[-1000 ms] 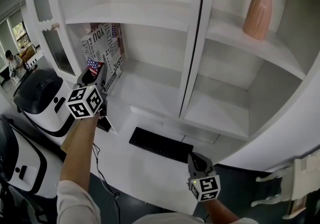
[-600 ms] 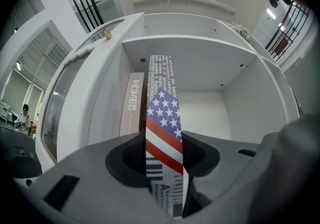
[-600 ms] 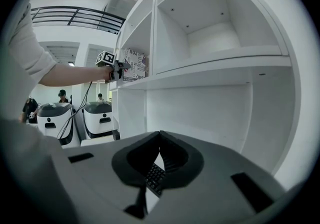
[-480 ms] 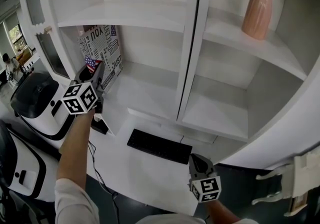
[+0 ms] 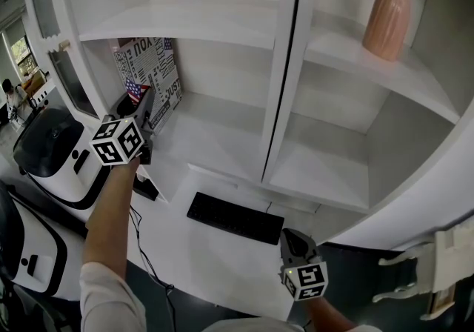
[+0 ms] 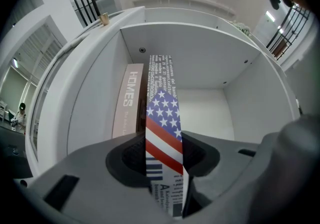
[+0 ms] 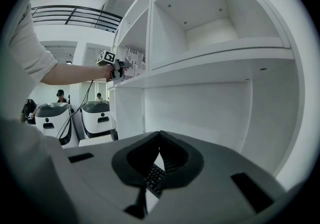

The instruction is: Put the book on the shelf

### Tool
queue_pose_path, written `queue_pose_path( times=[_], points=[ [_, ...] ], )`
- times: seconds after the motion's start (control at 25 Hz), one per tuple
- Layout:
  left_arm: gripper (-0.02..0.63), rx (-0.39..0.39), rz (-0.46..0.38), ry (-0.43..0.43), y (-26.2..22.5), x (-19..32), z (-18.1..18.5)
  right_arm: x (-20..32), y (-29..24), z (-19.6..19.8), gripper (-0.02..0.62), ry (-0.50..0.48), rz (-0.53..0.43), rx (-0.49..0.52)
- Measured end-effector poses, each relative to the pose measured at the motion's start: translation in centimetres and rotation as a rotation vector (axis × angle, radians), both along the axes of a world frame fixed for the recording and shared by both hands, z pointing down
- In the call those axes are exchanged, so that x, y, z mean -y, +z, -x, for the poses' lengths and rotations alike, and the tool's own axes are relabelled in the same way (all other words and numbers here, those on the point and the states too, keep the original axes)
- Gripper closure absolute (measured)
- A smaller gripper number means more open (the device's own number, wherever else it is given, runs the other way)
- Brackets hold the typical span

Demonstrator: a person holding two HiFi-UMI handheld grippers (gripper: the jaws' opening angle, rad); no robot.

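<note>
The left tool [image 5: 143, 107] pinches the book [image 5: 159, 71] upright inside the shelf's [image 5: 222, 141] left compartment, beside a second book [image 6: 127, 103], probably so it stands straight when released. The right tool [image 5: 295, 245] hangs near the tabletop [image 5: 200, 249], pressed together and empty.

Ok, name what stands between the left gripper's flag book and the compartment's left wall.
One beige book lettered HOMES, upright beside the flag book clamped in the left gripper; the left gripper view shows it.

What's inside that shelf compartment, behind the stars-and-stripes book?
A pale book marked HOMES stands by the left wall, and the white back wall shows. The strip directly behind the flag book, held in the left gripper, is covered.
</note>
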State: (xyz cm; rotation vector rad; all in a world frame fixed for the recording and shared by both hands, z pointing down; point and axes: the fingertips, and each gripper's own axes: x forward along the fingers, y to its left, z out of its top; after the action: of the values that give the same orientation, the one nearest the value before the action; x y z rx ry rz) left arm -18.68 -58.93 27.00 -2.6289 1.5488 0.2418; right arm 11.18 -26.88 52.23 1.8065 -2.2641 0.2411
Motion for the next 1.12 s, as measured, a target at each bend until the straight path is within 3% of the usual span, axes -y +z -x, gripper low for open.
queue_pose_path(
  times=[1.12],
  points=[
    [0.454,-0.004,0.009,0.010,0.0,2.0,-1.2,0.3,0.4,-0.9,0.591,0.011,0.006,0.010]
  ],
)
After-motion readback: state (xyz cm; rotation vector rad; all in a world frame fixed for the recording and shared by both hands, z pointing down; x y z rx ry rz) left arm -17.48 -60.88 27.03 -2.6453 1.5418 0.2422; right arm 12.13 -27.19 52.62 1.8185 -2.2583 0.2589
